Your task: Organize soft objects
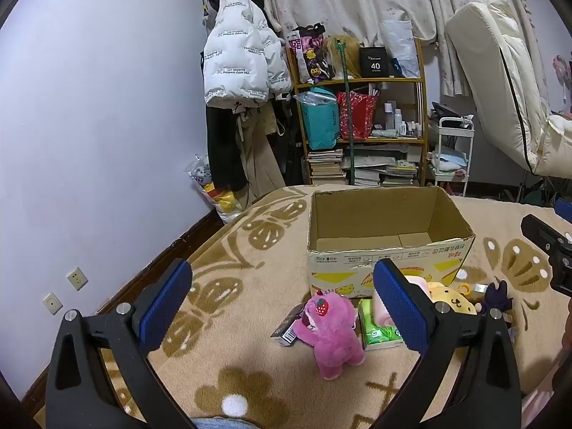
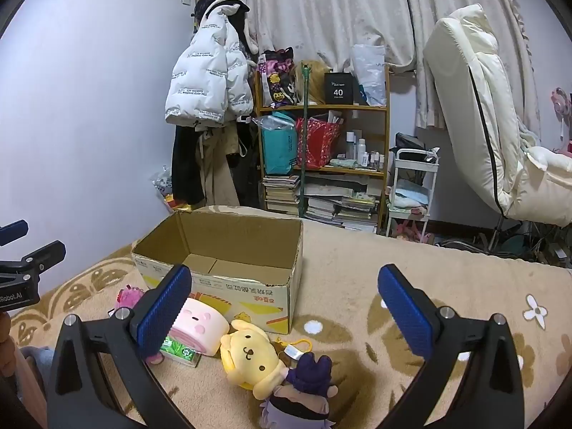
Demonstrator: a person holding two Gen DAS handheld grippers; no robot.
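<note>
With both the left gripper and right gripper spread wide and empty, lower onto the fuzzy pink plush bear, apparently upright before the empty open cardboard box, gripping its body.

A black box on the top shelf bears the number "40"; the white puffer jacket carries repeated lines reading "The only leading fashion art"; the left tongs' body, at the right view's edge, shows "Robot.AI"; the cardboard box's print cannot be read.
</note>
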